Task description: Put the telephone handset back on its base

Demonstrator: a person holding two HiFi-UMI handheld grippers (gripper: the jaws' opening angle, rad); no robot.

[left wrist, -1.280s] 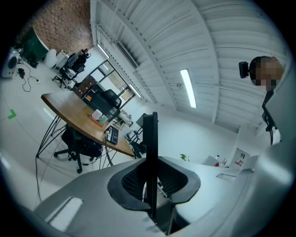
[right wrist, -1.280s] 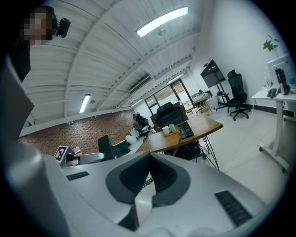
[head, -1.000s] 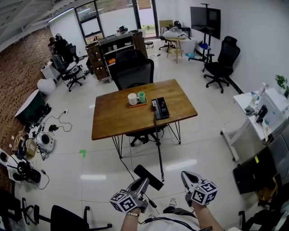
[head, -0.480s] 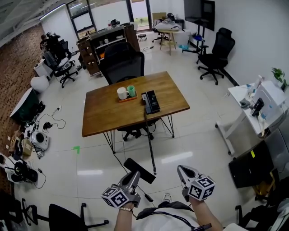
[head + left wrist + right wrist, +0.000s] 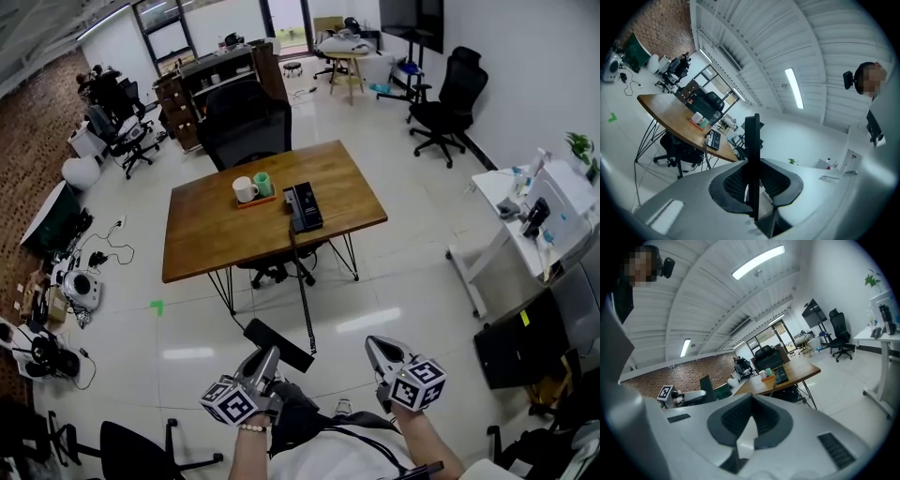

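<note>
The black telephone base lies on the wooden table, near its right end, several steps ahead of me. A coiled cord hangs from it down to the black handset. My left gripper is shut on that handset low over the floor. In the left gripper view the handset stands edge-on between the pads, and the base shows far off. My right gripper is beside it, shut and empty; its own view shows nothing between the pads.
A white mug and a green cup sit on an orange tray left of the base. Black office chairs stand behind and under the table. A white desk is at the right, another chair at the bottom left.
The table has come nearer and shifted left in the head view as the person walks toward it. Both grippers keep their places; the left still holds the handset.
</note>
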